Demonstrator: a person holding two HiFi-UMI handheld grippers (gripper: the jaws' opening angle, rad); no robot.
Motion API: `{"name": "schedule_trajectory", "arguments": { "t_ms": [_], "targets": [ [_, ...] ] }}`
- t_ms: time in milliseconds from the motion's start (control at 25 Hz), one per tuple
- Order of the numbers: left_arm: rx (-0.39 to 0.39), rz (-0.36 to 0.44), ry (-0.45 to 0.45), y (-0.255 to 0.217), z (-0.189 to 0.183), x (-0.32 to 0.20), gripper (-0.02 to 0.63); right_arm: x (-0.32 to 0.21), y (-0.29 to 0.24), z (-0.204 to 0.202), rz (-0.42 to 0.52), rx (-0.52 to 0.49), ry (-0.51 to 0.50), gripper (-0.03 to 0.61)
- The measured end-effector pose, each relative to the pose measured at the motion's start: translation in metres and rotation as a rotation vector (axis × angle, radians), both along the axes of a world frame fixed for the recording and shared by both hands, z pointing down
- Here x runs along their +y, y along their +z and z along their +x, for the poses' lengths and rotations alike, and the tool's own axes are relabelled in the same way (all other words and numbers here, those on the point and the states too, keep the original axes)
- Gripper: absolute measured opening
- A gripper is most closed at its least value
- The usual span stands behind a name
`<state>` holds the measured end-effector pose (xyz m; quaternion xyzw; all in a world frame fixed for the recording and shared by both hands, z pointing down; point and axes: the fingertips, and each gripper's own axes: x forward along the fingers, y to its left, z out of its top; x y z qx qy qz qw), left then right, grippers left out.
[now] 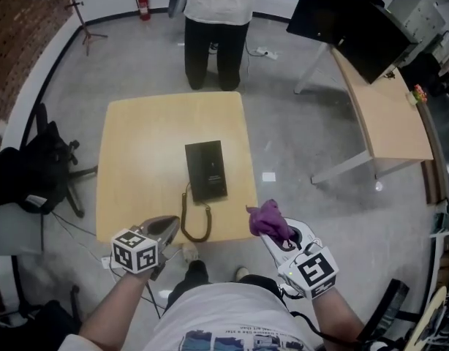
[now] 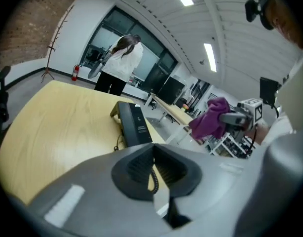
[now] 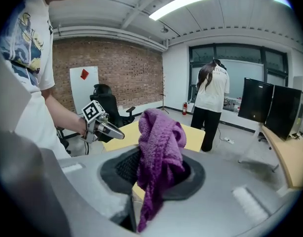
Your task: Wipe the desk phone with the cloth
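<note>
Wiping hasn't begun. The right gripper (image 1: 267, 231) is clamped on the cloth (image 3: 159, 154), which bunches above its jaws. The phone (image 1: 205, 170) lies ahead of both jaws, well apart (its cord (image 1: 186, 218) curls toward them). Next the cloth must go forward and down onto it. The left gripper (image 2: 152, 154), pinched together on nothing, slants downward.

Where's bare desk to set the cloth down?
Widest: the left half of the table, from the phone to the left edge. Also the far strip beyond the phone. Right of the phone is only a narrow margin. Crowded: the near edge, with the coiled cord, the left gripper and the right gripper holding the cloth.
</note>
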<state>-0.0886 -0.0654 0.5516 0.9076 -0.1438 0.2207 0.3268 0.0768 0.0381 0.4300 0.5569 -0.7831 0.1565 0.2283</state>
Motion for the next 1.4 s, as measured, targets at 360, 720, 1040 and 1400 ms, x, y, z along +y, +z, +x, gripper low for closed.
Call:
{"name": "schedule_trajectory", "arguments": {
  "t_ms": [360, 720, 1040, 1400],
  "targets": [
    [0.051, 0.096, -0.009, -0.070, 0.051, 0.114, 0.005, 0.065, -0.010, 0.011, 0.085, -0.046, -0.158, 0.101],
    [-0.024, 0.109, -0.068, -0.093, 0.041, 0.207, 0.005, 0.118, -0.002, 0.013, 0.103, -0.091, -0.268, 0.101],
    [0.006, 0.165, 0.011, -0.107, 0.038, 0.218, 0.005, 0.136, -0.003, 0.000, 0.120, -0.105, -0.194, 0.101],
    [0.063, 0.177, 0.097, -0.123, 0.000, 0.241, 0.005, 0.159, -0.020, -0.064, 0.121, -0.060, -0.191, 0.101]
  ]
}}
